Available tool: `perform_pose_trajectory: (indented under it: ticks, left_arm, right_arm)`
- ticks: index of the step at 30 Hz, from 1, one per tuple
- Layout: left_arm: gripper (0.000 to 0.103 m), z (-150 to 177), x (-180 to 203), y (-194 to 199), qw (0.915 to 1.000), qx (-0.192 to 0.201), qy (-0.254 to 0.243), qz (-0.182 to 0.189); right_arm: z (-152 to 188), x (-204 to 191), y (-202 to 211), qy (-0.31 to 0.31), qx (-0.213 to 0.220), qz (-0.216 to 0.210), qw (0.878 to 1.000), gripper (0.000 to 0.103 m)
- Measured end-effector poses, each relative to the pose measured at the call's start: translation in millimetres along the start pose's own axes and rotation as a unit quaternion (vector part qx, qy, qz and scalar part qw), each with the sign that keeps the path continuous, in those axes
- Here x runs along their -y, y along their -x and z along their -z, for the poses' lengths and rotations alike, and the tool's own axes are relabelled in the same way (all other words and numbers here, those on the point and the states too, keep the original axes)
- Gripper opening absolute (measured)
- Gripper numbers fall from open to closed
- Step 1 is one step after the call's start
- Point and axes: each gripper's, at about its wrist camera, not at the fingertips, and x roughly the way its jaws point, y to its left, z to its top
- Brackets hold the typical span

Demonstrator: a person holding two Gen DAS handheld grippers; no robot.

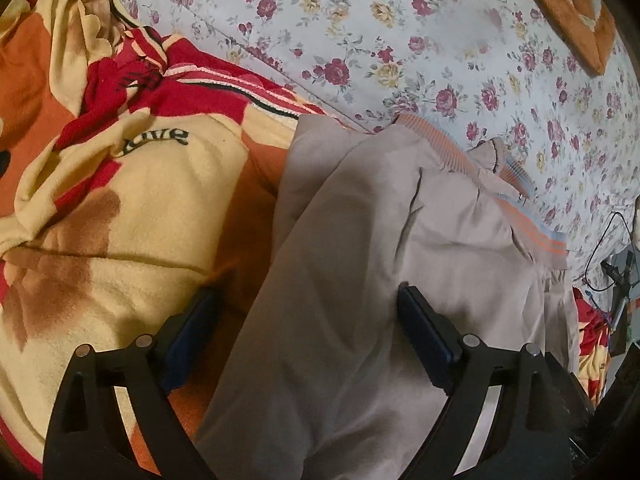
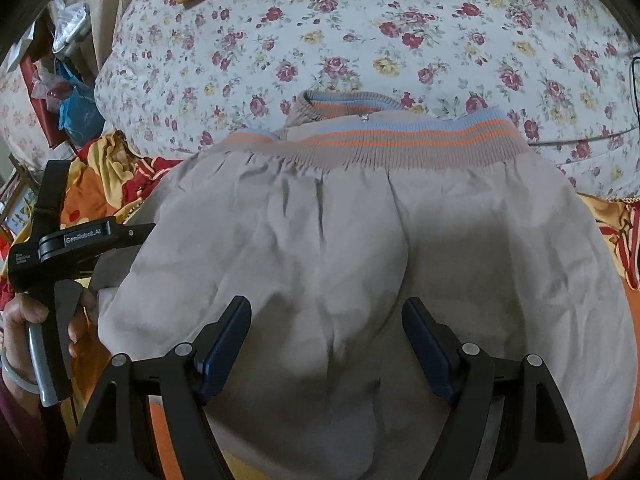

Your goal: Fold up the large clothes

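In the left wrist view the left gripper (image 1: 306, 312) has its jaws spread wide and grips nothing. The beige jacket (image 1: 400, 220) lies on a blanket (image 1: 140, 200) over the bed, and its long side edge runs up between the jaws, nearer the right-hand one. The left jaw sits over blanket, the right jaw over jacket cloth. Ahead of the jaws, far up, is the ribbed striped band (image 1: 540, 240), and beyond it the flowered sheet (image 1: 400, 40).

In the right wrist view the right gripper (image 2: 326, 340) also stands open and empty, with the jacket filling the space between and ahead of its jaws. The striped band (image 2: 400, 136) lies straight across, well ahead of the jaws. To the left of the jaws a hand (image 2: 24, 316) holds the other gripper's handle just beside the jacket's edge.

The jacket looks light, soft and limp, with a thin woven shell that wrinkles readily and may slip a little between smooth pads. It will likely sag and drag if lifted by one point. The best hold is probably a pinch on the near edge at each side, or on the ribbed band, which is thicker and grippier.
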Motion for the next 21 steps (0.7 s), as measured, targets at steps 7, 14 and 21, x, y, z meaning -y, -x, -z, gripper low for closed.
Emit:
perform_pose_trajectory:
  ticks: [7, 14, 21]
  left_arm:
    - [0.093, 2.0, 1.0, -0.4, 0.9999, 0.008, -0.005, -0.003]
    - [0.093, 1.3, 1.9, -1.8, 0.9999, 0.010, -0.007, -0.002]
    - [0.047, 1.0, 8.4, 1.1, 0.9993, 0.015, -0.031, 0.012]
  right_arm:
    - [1.6, -0.6, -1.1, -0.004, -0.002, 0.000, 1.000, 0.079]
    - [-1.0, 1.9, -0.9, -0.006, 0.002, 0.002, 1.000, 0.079]
    - [-2.2, 5.9, 4.6, -0.013, 0.010, 0.003, 1.000, 0.079]
